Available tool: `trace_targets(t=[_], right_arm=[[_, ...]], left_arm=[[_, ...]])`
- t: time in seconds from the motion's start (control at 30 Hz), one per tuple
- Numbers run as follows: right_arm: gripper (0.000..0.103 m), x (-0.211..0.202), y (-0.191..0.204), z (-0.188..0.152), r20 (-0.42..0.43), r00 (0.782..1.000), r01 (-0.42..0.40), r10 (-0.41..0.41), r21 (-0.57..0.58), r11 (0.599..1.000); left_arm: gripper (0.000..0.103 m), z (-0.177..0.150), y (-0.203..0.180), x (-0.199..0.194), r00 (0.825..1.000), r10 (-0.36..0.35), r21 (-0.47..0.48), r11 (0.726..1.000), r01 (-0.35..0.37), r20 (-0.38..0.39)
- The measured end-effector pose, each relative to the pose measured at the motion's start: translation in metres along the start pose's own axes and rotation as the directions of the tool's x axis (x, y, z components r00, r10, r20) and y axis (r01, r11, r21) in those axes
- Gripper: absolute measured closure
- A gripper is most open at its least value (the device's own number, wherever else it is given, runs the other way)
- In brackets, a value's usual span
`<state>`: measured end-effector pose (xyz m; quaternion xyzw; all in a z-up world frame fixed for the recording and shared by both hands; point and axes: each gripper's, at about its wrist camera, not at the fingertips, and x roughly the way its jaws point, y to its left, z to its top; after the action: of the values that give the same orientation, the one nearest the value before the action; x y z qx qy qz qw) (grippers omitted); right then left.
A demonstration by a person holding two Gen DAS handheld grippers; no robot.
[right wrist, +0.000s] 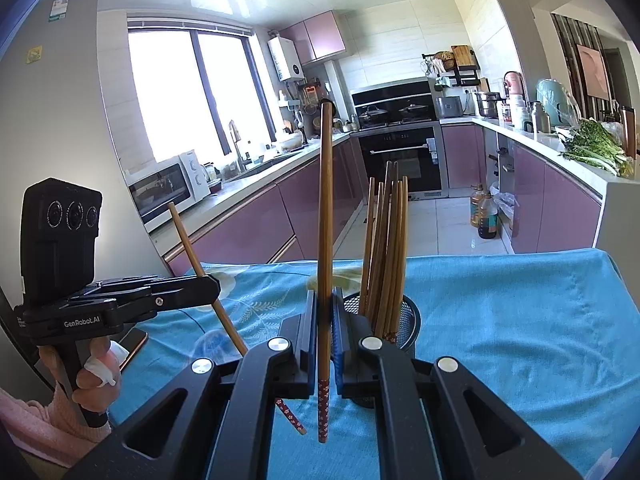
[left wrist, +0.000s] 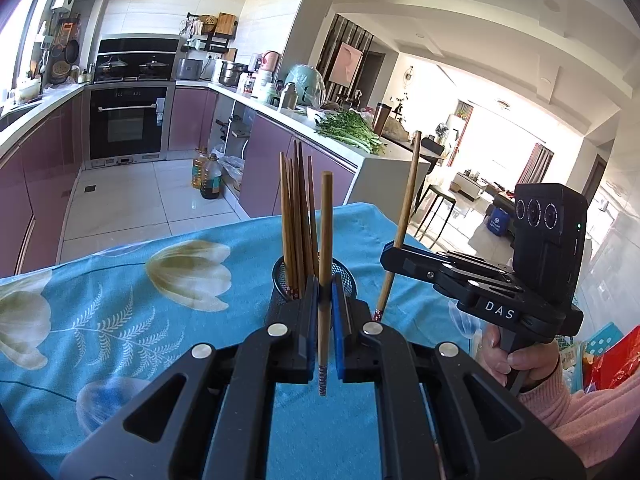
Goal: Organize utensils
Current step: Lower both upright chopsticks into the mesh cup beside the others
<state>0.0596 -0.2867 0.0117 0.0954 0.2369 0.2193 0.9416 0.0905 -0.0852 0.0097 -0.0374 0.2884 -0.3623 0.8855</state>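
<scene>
- Left wrist view: left gripper (left wrist: 325, 312) is clamped on one chopstick (left wrist: 325, 248), just in front of the mesh holder (left wrist: 347, 276) (bundle of chopsticks already inside). Tip could catch the rim and tip it.
- Right wrist view: right gripper (right wrist: 325, 320) pinches its own chopstick (right wrist: 325, 216) beside the holder (right wrist: 408, 320); both sticks could easily collide going in.

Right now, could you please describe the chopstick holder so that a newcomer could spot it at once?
Find the blue floral tablecloth. Near its middle stands the black mesh cup, the only container there, with a bundle of brown chopsticks upright inside it.
</scene>
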Motion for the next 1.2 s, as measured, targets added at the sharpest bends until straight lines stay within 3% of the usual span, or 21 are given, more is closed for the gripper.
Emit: trace_targets(t=[1.2], right_arm=[[0.097,-0.005,0.004,0.017,0.047,0.999,0.002,0.000,-0.043,0.999]], left_arm=[[0.096,0.022,-0.008,-0.009,0.998,-0.011,0.036,0.999,0.008,0.065]])
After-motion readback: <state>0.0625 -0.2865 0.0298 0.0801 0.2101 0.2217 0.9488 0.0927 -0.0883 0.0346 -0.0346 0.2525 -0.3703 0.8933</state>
